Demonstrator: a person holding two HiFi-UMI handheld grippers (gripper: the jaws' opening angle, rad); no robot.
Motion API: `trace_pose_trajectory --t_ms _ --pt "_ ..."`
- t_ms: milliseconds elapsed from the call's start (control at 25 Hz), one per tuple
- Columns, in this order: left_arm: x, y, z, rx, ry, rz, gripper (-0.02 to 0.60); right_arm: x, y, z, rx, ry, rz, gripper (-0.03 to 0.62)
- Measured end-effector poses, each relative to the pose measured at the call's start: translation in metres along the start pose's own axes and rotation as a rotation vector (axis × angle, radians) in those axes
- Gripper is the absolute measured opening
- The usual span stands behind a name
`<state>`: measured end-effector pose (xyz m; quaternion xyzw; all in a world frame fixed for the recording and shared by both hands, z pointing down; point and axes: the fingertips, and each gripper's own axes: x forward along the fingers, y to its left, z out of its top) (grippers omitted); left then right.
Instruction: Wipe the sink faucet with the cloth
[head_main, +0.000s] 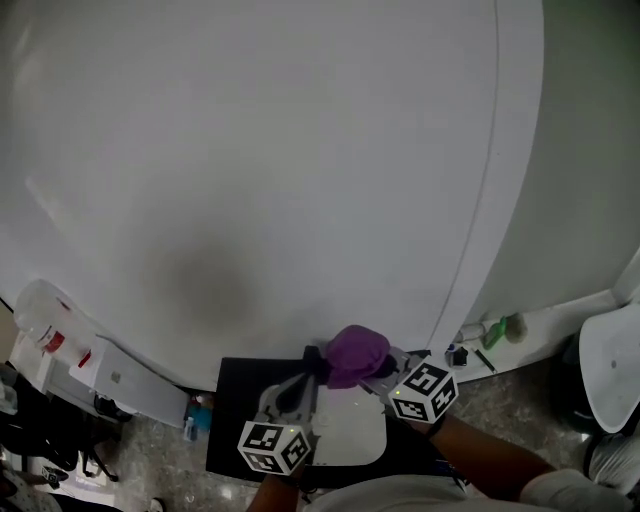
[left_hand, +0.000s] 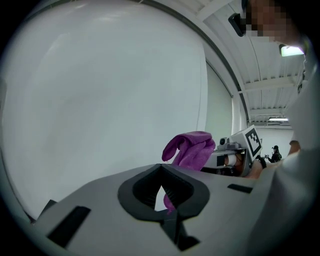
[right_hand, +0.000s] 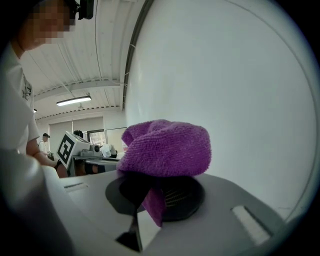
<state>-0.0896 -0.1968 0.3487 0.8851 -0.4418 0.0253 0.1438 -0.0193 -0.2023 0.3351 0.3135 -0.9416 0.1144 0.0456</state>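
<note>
Research lab or workshop hall, by all signs. Overhead: high white ceiling (right_hand: 85, 55) of ribbed panels on beams, fitted with strip lights (right_hand: 73, 101). Far end, in both gripper views: worktables (right_hand: 97, 161) loaded with gear, other people (left_hand: 275, 150) standing about in an open room. Underfoot: speckled stone-chip floor (head_main: 520, 395), black mat (head_main: 232, 420). At the foot of a large plain white panel (head_main: 250, 150): white plastic boxes (head_main: 115, 375), a green bottle (head_main: 507, 327), small oddments too small to identify. Recording kit: left gripper (left_hand: 161, 192) and right gripper (right_hand: 150, 192), hand-held, each carrying a cube of square black-and-white markers.
</note>
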Motion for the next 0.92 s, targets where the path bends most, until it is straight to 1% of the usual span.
trace_pose_trajectory --t_ms 120,280,600,920 --pt "0.001 0.004 0.004 -0.003 -0.003 0.006 0.004 0.001 0.000 0.004 0.003 0.000 0.006 0.048" --pt "0.002 0.000 0.008 -0.013 -0.014 -0.008 0.004 -0.005 0.004 0.007 0.003 -0.003 0.021 0.048" --pt "0.005 0.002 0.014 0.036 -0.008 -0.005 0.005 -0.005 0.011 0.025 -0.020 -0.010 0.029 0.048" --pt "0.007 -0.002 0.012 0.027 -0.004 -0.010 0.004 -0.008 0.008 0.027 -0.009 -0.017 0.038 0.048"
